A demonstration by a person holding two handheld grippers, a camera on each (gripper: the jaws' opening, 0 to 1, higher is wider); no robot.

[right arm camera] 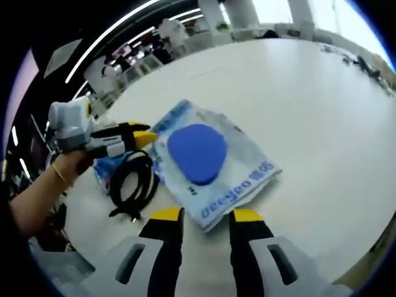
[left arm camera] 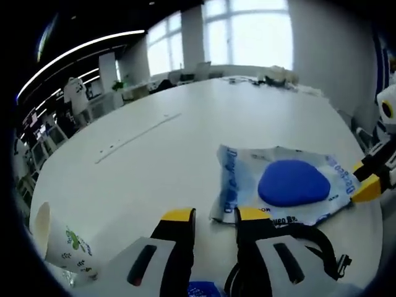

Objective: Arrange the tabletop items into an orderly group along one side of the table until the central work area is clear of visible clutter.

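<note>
While both grippers are hovering low over the white table (left arm camera: 185,142), neither is holding anything. Left gripper (left arm camera: 216,216): jaws standing apart with bare tabletop showing between the yellow tips; the right tip is sitting just at the near edge of the blue-and-white packet (left arm camera: 281,185), though whether it is touching cannot be told. A black cable (left arm camera: 322,244) is curling beside the right jaw, and a paper cup (left arm camera: 62,244) with green print is lying on its side to the near left. Beyond the jaws, the packet is lying flat with a round blue shape at its middle; the right gripper's yellow tip is coming in at its far-right edge.

Right gripper (right arm camera: 207,215): jaws parted, with the packet's (right arm camera: 210,164) near corner lying just ahead of and between the tips, apart from them. Left of the packet, the cable (right arm camera: 133,182) is lying coiled, with something blue just beyond it. Farther left, a hand (right arm camera: 71,162) is holding the left gripper (right arm camera: 145,137), its tip reaching the packet's far-left edge.
</note>
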